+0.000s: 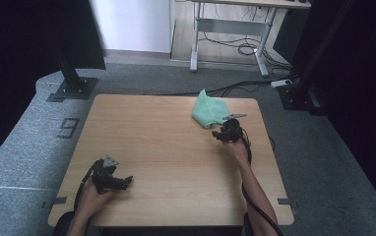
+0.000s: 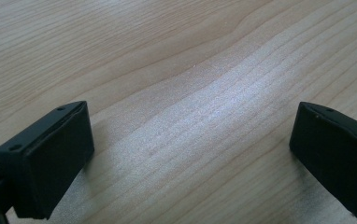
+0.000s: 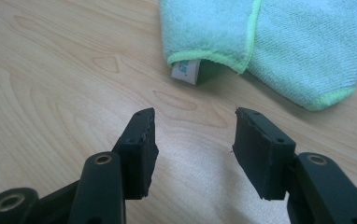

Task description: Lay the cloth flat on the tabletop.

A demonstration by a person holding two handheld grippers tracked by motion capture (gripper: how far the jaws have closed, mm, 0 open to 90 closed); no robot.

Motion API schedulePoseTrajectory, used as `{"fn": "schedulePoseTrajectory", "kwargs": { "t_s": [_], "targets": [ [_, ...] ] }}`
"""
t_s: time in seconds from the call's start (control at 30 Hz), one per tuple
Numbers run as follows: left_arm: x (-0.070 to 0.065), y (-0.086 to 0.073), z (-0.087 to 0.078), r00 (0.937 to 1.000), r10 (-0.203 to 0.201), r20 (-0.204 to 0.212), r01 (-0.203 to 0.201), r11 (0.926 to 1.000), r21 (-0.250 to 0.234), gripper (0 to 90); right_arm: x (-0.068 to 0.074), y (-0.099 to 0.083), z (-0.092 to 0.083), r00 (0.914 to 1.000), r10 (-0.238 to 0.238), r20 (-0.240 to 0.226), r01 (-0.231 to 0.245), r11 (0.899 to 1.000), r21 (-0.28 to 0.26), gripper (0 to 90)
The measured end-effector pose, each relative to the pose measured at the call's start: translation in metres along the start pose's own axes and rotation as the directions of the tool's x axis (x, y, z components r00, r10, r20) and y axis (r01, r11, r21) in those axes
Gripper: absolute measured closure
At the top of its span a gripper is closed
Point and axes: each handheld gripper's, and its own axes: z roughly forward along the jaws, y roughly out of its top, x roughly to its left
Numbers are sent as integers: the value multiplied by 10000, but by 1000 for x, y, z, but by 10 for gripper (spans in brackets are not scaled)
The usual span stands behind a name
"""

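Cloth: a green cloth (image 1: 208,111) lies folded on the counter (image 1: 166,162), toward two o'clock in the high view, near the far right corner. In the right gripper view it sits at twelve to two o'clock, with one flap doubled over the rest and a white tag (image 3: 186,71) peeking out under the folded edge.

Right gripper: the right gripper (image 1: 219,133) sits just at five o'clock of the cloth in the high view, pointing toward it. Its fingers (image 3: 141,149) stand at a middling gap with nothing between them, only bare wood. The cloth's near edge is close ahead of the tips but apart from them.

Left gripper: the left gripper (image 1: 126,181) rests low over the counter at about eight o'clock in the high view, well apart from the cloth. Its fingers (image 2: 50,158) are spread wide, with bare wood grain between them.

Done so far: the cloth looks at least partly folded, with one layer already turned over another. Whether this fold is the finished shape, I cannot tell.

Left to do: judging by the pose, the right gripper is either lining up on the near hem by the tag or has just let it lie. Nothing is gripped now, so any further fold, lift or move of the cloth remains to be done.
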Motion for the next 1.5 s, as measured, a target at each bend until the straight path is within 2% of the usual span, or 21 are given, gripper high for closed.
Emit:
{"fn": "schedulePoseTrajectory", "kwargs": {
  "t_s": [0.4,0.67,0.87,1.13,1.3,1.33,1.47,1.5],
  "targets": [
    [0,0,0,10000,2,0,-2,10000,-2,0,-4,8,12,9998,73,160,-74,10000,36,505],
    [0,0,0,10000,1,-2,-1,10000,-5,0,-8,14,19,9992,90,398,-88,9999,-49,465],
    [0,0,0,10000,2,-1,-2,10000,-1,0,-10,22,24,9992,23,390,-23,10000,20,426],
    [0,0,0,10000,18,9,-18,10000,-1,0,-11,27,31,9995,72,313,-74,10000,56,428],
    [0,0,0,10000,18,8,-18,10000,-1,0,-12,29,38,9998,52,173,-55,9999,147,495],
    [0,0,0,10000,15,10,-15,10000,-2,0,-13,30,40,9999,62,79,-63,9998,182,562],
    [0,0,0,10000,16,11,-16,10000,0,0,-12,30,42,9999,80,98,-83,9994,333,688],
    [0,0,0,10000,16,11,-16,10000,0,0,-12,30,42,9999,80,98,-83,9994,333,688]
  ]
}}
